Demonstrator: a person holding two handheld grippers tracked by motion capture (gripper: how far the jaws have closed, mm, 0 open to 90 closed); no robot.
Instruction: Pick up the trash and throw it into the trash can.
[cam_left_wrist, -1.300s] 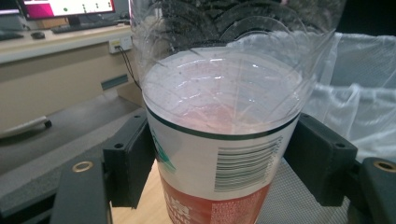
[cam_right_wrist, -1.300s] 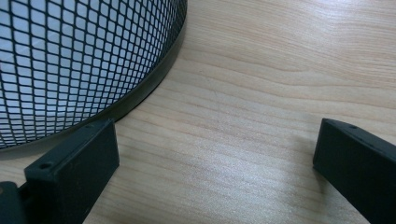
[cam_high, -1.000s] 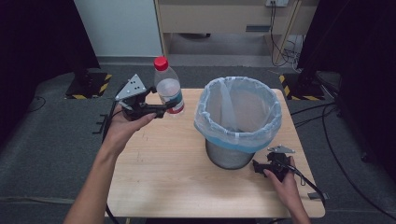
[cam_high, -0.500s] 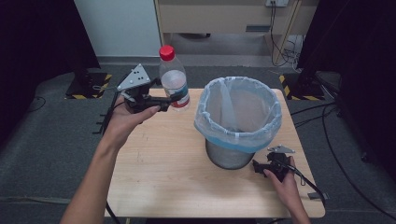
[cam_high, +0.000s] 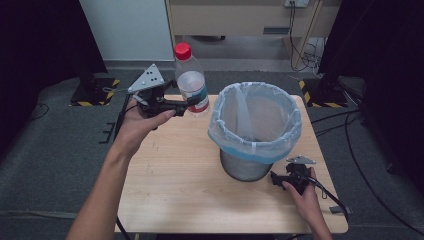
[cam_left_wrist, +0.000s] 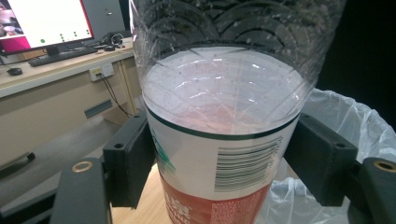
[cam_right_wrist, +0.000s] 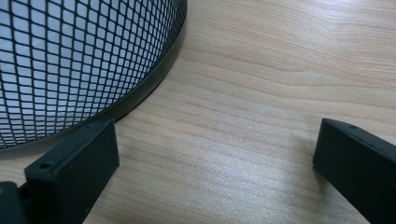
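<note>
A clear plastic bottle (cam_high: 191, 82) with a red cap and a red-and-white label is held upright in the air, left of the bin. My left gripper (cam_high: 192, 103) is shut on its labelled lower body; in the left gripper view both pads press the bottle (cam_left_wrist: 219, 154) from either side. The mesh waste bin (cam_high: 255, 125) with a pale blue liner stands on the right half of the wooden table (cam_high: 175, 180). My right gripper (cam_high: 276, 178) rests on the table by the bin's base, open, with bare wood between its jaws (cam_right_wrist: 215, 158).
The bin's mesh wall (cam_right_wrist: 79, 60) curves close past the right gripper's left jaw. The liner's edge (cam_left_wrist: 355, 121) lies just behind the bottle. A desk with a monitor (cam_left_wrist: 44, 23) stands beyond the table. Cables run over the floor at right.
My left gripper has lifted the bottle higher and carried it right, closer to the bin's rim. The right gripper has stayed still.
</note>
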